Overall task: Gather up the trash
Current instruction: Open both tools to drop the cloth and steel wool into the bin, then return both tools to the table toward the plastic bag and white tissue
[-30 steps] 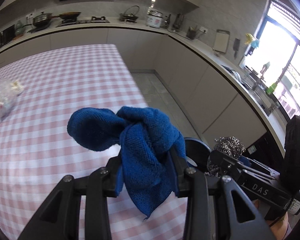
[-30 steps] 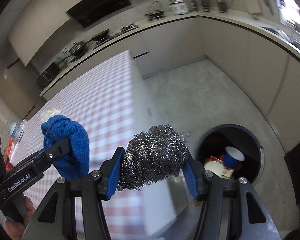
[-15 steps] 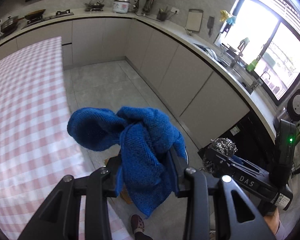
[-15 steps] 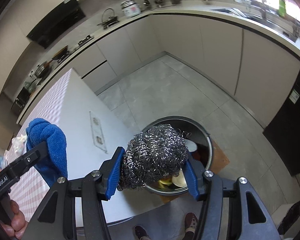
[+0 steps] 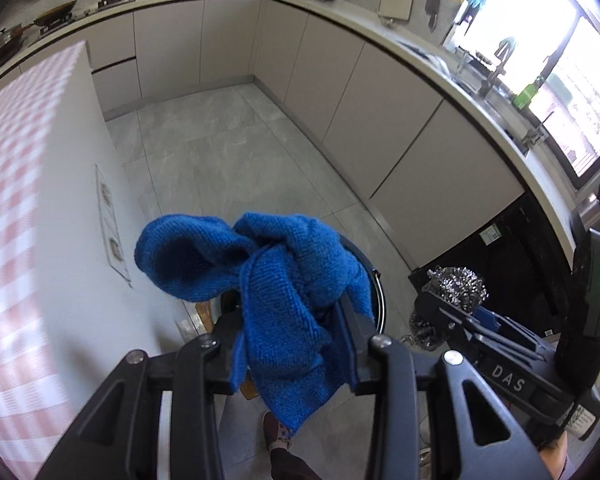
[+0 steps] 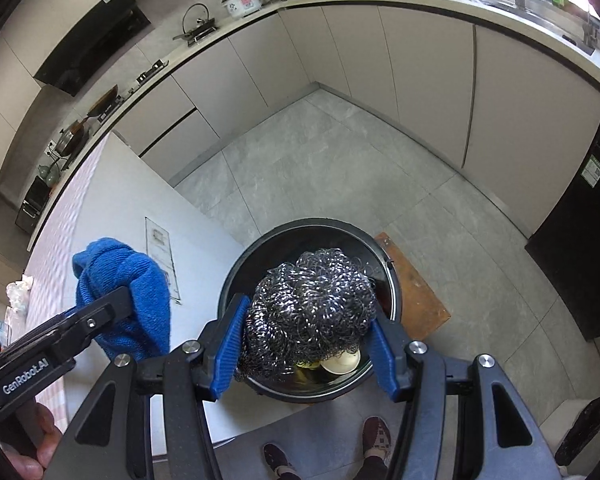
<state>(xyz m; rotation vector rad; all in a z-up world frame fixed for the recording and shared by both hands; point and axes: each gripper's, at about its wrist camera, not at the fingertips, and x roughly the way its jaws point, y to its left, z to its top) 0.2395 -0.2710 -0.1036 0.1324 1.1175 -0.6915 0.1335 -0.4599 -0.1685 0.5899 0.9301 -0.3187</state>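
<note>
A crumpled blue cloth [image 5: 284,288] hangs from my left gripper [image 5: 292,344], which is shut on it, above the floor beside the island. The same blue cloth [image 6: 128,292] shows at the left of the right wrist view. My right gripper [image 6: 306,344] is shut on a steel wool scourer [image 6: 312,304] and hovers directly over a round black trash bin [image 6: 392,280] on the floor. Cups and scraps lie in the bin's bottom. In the left wrist view the scourer [image 5: 456,284] sits at the right, and the bin's rim [image 5: 376,288] peeks out behind the cloth.
The pink-checked island top [image 5: 16,184] and its white side panel [image 6: 188,240] stand to the left. A brown board [image 6: 416,292] lies under the bin. Grey cabinets [image 6: 420,72] curve around the tiled floor [image 6: 340,176]. A person's feet [image 6: 372,436] stand below the bin.
Both grippers have swung off the table to the right and dropped lower. The bin, formerly at the right edge, now lies straight under the scourer. Both grips are unchanged.
</note>
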